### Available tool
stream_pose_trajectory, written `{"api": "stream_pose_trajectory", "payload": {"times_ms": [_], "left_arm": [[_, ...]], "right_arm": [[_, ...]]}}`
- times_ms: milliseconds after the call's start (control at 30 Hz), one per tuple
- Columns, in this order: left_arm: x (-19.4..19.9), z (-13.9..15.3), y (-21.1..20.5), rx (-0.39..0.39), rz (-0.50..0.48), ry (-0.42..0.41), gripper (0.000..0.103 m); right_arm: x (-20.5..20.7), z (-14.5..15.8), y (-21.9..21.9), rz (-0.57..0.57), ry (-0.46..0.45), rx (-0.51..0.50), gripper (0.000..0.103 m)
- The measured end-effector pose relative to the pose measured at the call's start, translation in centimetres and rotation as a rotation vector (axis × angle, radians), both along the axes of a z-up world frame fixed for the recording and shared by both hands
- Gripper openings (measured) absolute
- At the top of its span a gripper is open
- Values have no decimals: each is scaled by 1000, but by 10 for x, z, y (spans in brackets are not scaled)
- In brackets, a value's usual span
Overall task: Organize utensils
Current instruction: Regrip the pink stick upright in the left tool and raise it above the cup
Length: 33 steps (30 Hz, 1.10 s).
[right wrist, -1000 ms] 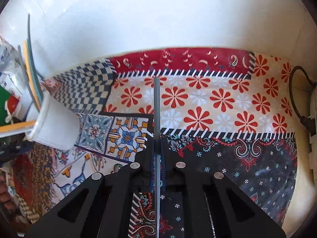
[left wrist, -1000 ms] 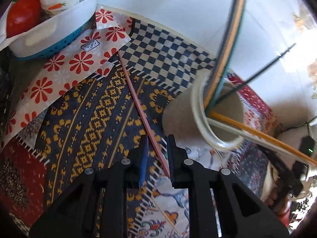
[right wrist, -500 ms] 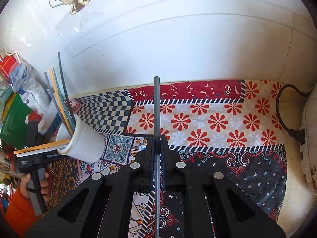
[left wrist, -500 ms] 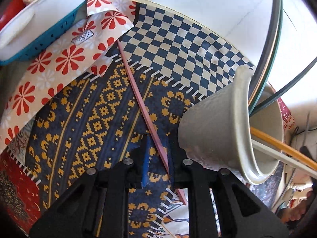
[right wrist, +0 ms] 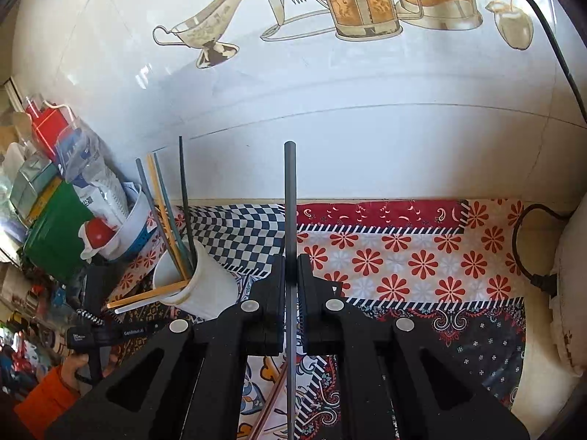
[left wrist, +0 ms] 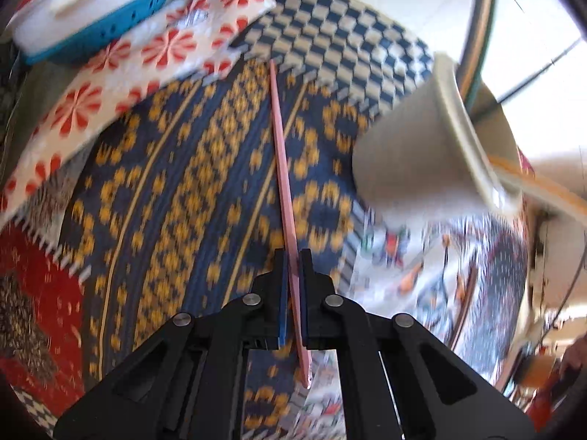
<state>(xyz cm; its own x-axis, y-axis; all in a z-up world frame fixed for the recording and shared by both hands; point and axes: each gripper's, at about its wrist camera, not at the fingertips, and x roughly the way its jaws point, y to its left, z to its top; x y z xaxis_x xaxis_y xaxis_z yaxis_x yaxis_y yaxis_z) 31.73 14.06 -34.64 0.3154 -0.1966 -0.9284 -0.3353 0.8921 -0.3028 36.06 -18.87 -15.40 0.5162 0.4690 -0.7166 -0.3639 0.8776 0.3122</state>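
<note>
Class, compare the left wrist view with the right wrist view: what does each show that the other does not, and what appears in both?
Only the left wrist view shows the left gripper shut on the pink stick that lies on the blue-and-yellow cloth.

Only the right wrist view shows the right gripper shut on the dark grey stick, the kitchenware wall picture and the black power cable.

Both show the white cup holding sticks, the checkered cloth and the white-and-blue basket.

blurred: patchwork cloth (left wrist: 190,168) | cut off: grey stick's (right wrist: 290,220) lower end
</note>
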Motion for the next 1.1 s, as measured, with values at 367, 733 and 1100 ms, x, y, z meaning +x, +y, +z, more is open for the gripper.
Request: {"api": "stream_pose_trajectory", "payload": {"times_ms": [367, 733, 1100], "left_arm": [[13, -6, -8, 53, -78, 63, 8], [64, 1, -24, 187, -164, 66, 8], [80, 24, -45, 216, -151, 18, 4]], "right_arm": [[-7, 6, 19, 21, -29, 1, 5], [-12, 17, 23, 28, -59, 15, 5], [-21, 32, 40, 67, -93, 39, 5]]}}
